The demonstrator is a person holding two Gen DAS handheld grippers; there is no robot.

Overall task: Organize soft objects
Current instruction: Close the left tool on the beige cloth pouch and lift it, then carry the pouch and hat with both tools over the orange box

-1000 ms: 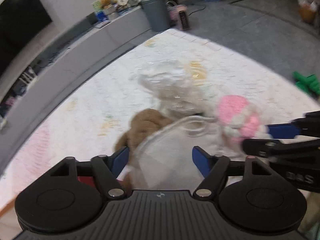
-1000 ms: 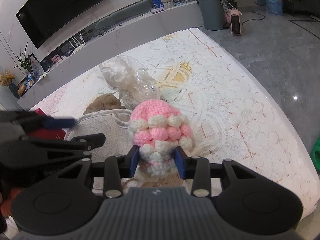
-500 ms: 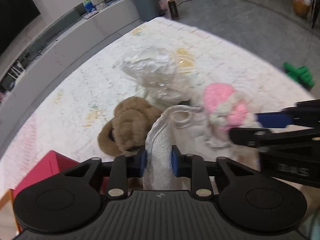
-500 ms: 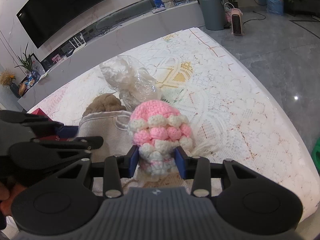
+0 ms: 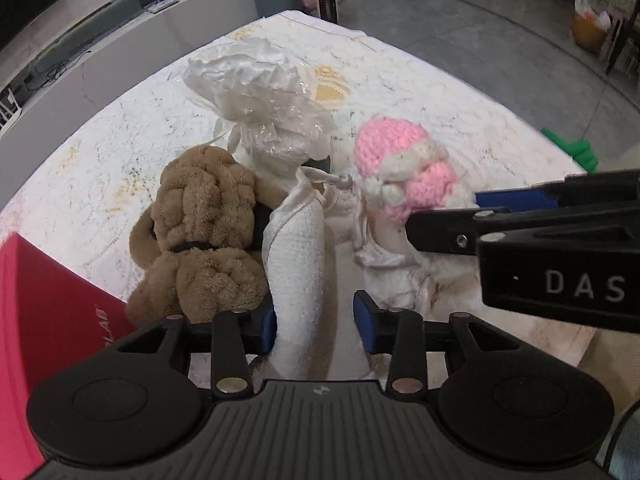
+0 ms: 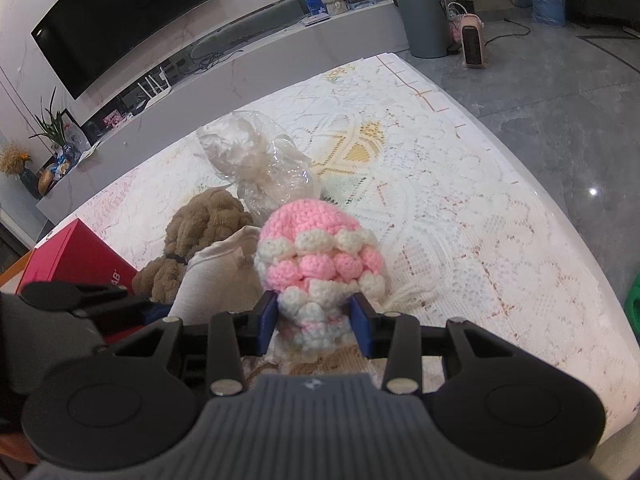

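The pink and white knitted toy (image 6: 318,256) sits just right of the white cloth bag (image 5: 298,264), and the right gripper (image 6: 316,320) squeezes its squishy bottom. It looks light and floppy, so hold it low and snug. The left gripper (image 5: 316,324) is opening, its right pad off the bag's rim.

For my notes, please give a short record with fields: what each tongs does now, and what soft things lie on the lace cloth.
left tongs: opening; white cloth bag stands between the pads
right tongs: shut on pink and white crochet toy
brown plush toy: lies beside the bag
clear plastic bag: behind the toys
surface: lace cloth
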